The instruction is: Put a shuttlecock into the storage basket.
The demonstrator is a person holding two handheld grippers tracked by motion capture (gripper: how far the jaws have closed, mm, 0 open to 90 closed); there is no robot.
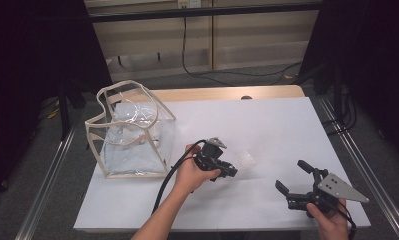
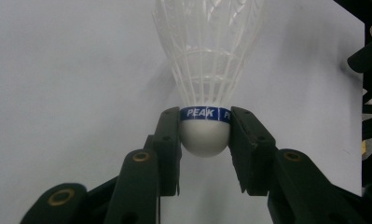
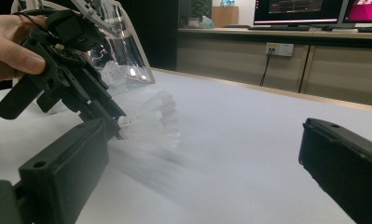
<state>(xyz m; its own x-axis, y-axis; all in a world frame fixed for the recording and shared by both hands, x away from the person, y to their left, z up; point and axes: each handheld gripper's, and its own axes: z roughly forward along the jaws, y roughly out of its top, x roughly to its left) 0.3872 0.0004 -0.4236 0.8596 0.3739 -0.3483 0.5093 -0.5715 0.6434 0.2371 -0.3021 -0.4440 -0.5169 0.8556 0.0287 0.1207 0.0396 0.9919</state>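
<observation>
The left gripper (image 1: 233,170) has its fingers (image 2: 167,140) closed on the white cork of a shuttlecock (image 2: 205,79), one on each side at the blue band, and holds it near the middle of the desk (image 1: 267,125) with the feathers pointing toward the right edge. The right gripper (image 1: 293,176) sits near the front right corner with its fingers (image 3: 62,163) spread wide and nothing between them. A clear bag (image 1: 132,131) stands open by the left edge, well apart from the shuttlecock.
</observation>
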